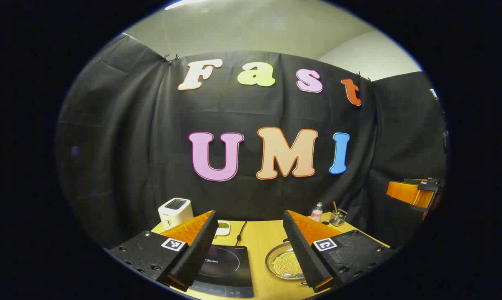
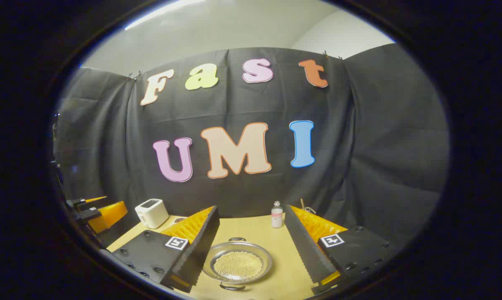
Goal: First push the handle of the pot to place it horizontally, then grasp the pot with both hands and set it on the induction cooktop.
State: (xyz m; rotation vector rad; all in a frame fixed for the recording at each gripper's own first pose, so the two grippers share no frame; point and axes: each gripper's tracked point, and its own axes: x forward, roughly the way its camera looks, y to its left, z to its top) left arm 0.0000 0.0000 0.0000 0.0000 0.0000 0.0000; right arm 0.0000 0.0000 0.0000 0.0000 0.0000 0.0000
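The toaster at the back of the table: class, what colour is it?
White, with a dark slot on top; the toaster shows best in the left gripper view.

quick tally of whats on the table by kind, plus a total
pot: 1
induction cooktop: 1
toaster: 1
bottle: 1
glass jar: 1
small white dish: 1
total: 6

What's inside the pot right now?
The shallow silver metal pot holds a flat layer of small yellowish-green beads across its bottom, beside the black induction cooktop. It appears to be under a clear lid. Whatever lies beneath the beads is covered.
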